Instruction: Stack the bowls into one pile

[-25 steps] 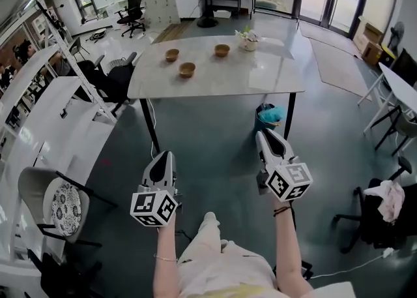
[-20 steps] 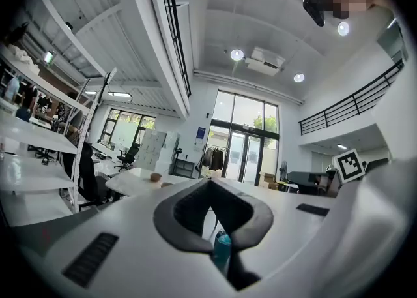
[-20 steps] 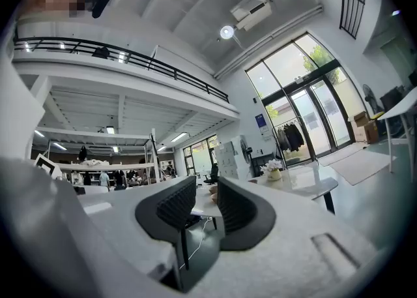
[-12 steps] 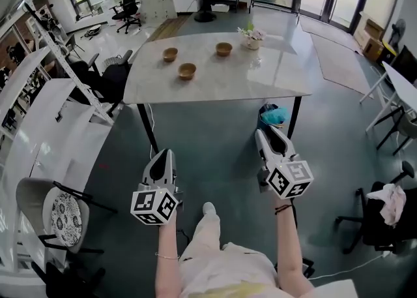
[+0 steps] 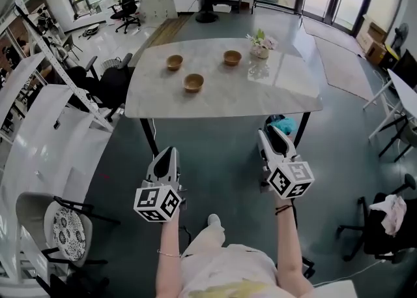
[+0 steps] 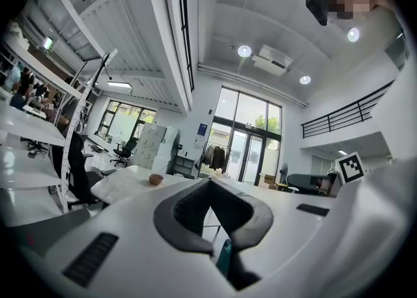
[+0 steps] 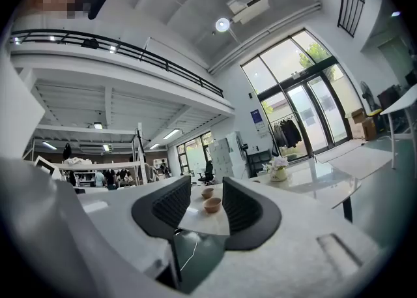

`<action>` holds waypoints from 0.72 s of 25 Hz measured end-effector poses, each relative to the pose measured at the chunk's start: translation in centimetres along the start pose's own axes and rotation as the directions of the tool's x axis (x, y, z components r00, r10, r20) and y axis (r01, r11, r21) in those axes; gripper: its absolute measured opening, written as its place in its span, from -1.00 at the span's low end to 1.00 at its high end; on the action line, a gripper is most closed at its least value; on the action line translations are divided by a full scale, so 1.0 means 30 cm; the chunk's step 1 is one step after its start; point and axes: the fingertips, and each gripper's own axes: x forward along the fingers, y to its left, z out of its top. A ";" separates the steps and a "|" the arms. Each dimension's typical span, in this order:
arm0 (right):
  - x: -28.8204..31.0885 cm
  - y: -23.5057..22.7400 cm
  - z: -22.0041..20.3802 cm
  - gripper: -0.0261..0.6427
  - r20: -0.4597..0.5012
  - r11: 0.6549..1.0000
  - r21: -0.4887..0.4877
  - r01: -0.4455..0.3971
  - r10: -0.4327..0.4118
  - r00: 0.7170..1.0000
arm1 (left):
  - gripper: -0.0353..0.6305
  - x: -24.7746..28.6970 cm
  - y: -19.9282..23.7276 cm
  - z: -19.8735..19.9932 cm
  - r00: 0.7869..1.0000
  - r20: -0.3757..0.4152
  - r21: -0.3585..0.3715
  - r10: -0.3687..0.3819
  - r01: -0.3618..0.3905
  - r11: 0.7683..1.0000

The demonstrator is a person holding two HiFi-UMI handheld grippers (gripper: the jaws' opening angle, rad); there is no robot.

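Note:
Three brown bowls stand apart on the white marble table [image 5: 273,94]: one at the back left [image 5: 174,62], one nearer the front [image 5: 193,82], one at the back middle [image 5: 232,57]. Both grippers are held level over the floor, short of the table's near edge. My left gripper [image 5: 167,152] has its fingertips meeting with nothing between them [image 6: 210,182]; one bowl [image 6: 156,178] shows far off to its left. My right gripper [image 5: 272,132] is opening and holds nothing [image 7: 207,182]. Through its gap I see two bowls, a nearer one [image 7: 212,205] and a farther one [image 7: 207,193].
A small pot of flowers [image 5: 262,45] stands at the table's back right, also in the right gripper view [image 7: 278,171]. A blue bin [image 5: 283,124] sits under the table by its right leg. Office chairs [image 5: 107,81] and white desks [image 5: 45,134] line the left side.
The person has walked forward, so the table and bowls are nearer and both grippers have closed in on its near edge.

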 end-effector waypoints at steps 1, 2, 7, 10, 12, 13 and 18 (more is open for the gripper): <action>0.029 -0.005 0.003 -0.52 0.001 1.000 0.010 0.001 -0.001 1.000 | -0.89 0.025 0.015 0.007 1.000 -0.001 0.001 -0.005 0.005 1.000; 0.059 -0.008 0.003 -0.52 0.000 1.000 0.024 0.001 -0.001 1.000 | -0.89 0.049 0.031 0.013 1.000 -0.002 0.002 -0.008 0.008 1.000; 0.189 -0.013 -0.019 -0.52 -0.014 0.999 0.036 -0.001 0.002 1.000 | -0.89 0.142 0.110 0.032 1.000 0.000 0.008 -0.017 0.017 1.000; 0.242 -0.019 -0.031 -0.52 -0.011 0.999 0.049 0.000 0.001 1.000 | -0.89 0.177 0.148 0.028 1.000 -0.008 0.007 -0.018 0.018 1.000; 0.277 -0.026 -0.040 -0.52 -0.013 0.999 0.048 -0.001 0.002 1.000 | -0.89 0.200 0.170 0.020 1.000 -0.011 0.003 -0.019 0.019 1.000; 0.291 -0.030 -0.046 -0.52 -0.014 0.999 0.050 -0.001 0.002 1.000 | -0.89 0.210 0.180 0.014 1.000 -0.014 0.002 -0.018 0.018 1.000; 0.352 -0.049 -0.072 -0.52 -0.031 0.998 0.070 0.005 -0.003 1.000 | -0.89 0.256 0.223 -0.018 0.999 -0.044 -0.010 -0.015 0.014 1.000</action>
